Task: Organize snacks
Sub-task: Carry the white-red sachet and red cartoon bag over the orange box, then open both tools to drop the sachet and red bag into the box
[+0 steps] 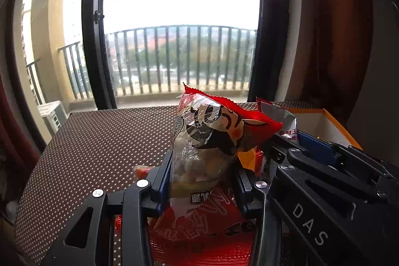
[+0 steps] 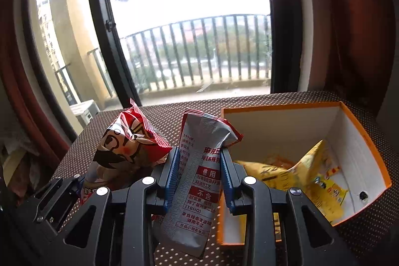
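Note:
My left gripper (image 1: 203, 173) is shut on a clear and red snack bag with a cartoon face (image 1: 204, 138), held upright above the dotted table (image 1: 99, 141). The same bag (image 2: 127, 148) shows at the left of the right wrist view. My right gripper (image 2: 200, 166) is shut on a silver and red snack packet (image 2: 197, 186) with printed text, also lifted off the table; its top (image 1: 276, 116) peeks out in the left wrist view. An orange-rimmed white box (image 2: 361, 141) stands open just right of the right gripper, holding yellow snack packets (image 2: 299, 173).
A red snack packet (image 1: 199, 238) lies on the table under the left gripper. The brown dotted table runs to a glass balcony door (image 1: 179, 41) with a black frame (image 1: 94, 41). Red-brown curtains (image 2: 349, 29) hang at the right. The box corner (image 1: 331, 124) sits behind the right gripper body.

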`<action>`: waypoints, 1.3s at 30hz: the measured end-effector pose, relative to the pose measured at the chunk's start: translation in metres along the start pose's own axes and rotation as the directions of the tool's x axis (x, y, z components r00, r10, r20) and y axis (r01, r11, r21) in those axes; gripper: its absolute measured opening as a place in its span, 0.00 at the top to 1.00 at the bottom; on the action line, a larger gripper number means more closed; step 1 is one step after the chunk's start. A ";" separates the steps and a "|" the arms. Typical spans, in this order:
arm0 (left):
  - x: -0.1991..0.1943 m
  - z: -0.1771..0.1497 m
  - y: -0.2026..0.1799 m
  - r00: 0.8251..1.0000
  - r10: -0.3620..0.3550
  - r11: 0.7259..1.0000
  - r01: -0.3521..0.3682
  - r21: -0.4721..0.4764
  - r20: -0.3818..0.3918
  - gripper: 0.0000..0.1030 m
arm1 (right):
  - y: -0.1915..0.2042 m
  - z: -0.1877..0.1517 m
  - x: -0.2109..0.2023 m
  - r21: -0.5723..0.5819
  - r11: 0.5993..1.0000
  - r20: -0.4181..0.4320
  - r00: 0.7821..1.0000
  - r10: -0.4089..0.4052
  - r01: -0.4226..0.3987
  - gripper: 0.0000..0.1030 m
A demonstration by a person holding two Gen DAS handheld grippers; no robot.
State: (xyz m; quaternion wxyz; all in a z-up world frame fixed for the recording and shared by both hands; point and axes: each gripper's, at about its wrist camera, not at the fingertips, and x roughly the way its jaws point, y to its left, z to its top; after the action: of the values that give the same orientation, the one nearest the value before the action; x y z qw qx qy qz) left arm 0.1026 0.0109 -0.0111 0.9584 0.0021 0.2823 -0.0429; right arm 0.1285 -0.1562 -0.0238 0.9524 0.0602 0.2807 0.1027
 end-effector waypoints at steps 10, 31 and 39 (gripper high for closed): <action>0.013 0.005 -0.020 0.998 -0.058 0.997 0.057 0.052 0.006 0.58 | -0.038 0.013 -0.003 0.049 0.998 0.031 0.999 -0.044 0.043 0.66; 0.094 0.033 -0.055 0.978 -0.172 0.970 0.188 0.151 -0.118 0.58 | -0.124 0.017 0.011 0.180 0.971 -0.003 0.987 -0.162 0.160 0.66; 0.140 0.040 -0.066 0.955 -0.175 0.960 0.220 0.174 -0.239 0.54 | -0.152 0.012 0.024 0.231 0.952 -0.062 0.979 -0.194 0.203 0.66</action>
State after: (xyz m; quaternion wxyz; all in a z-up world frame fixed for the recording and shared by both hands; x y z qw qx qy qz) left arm 0.2357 -0.0672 -0.0522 0.9067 0.0742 0.3803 -0.1664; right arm 0.1794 -0.2986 -0.0526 0.9383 0.1424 0.3139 -0.0263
